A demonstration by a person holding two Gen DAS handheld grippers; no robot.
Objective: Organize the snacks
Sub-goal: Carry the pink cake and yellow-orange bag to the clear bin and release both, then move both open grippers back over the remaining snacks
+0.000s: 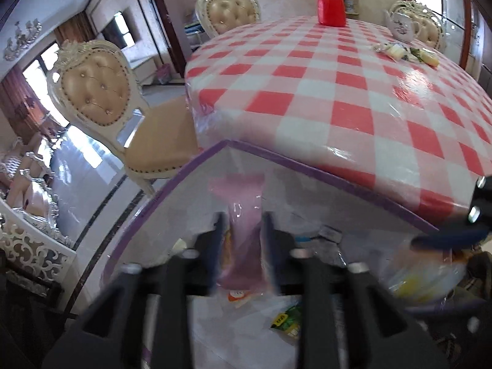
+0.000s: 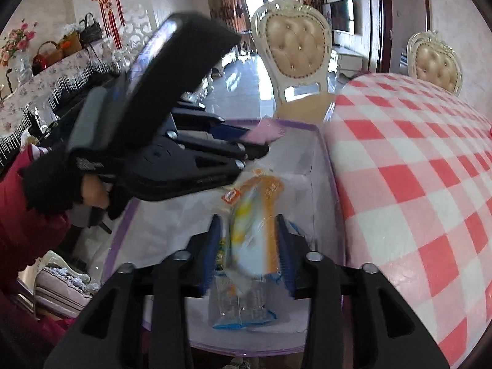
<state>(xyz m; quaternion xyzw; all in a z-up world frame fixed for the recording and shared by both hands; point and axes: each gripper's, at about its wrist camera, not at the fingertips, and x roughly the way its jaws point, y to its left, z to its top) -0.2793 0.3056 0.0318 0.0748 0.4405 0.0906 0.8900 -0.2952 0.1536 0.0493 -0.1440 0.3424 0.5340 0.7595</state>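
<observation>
Over the purple-edged box beside the surface, left tool loosely straddles a pink packet; right tool straddles an orange packet, grip unclear.

We see a table covered with a red-and-white checked cloth under a glossy clear sheet. Taking the red jar at its far edge as our landmark: a white teapot stands on the cloth to the right of the jar, also near the far edge. A small scatter of white and green bits lies just in front of the teapot, nearer to us than the jar and to its right; we cannot tell what they are. The wide stretch of cloth between the jar and the near edge shows only checks. Against that near edge, well away from the jar, stands a white box with a purple rim.
</observation>
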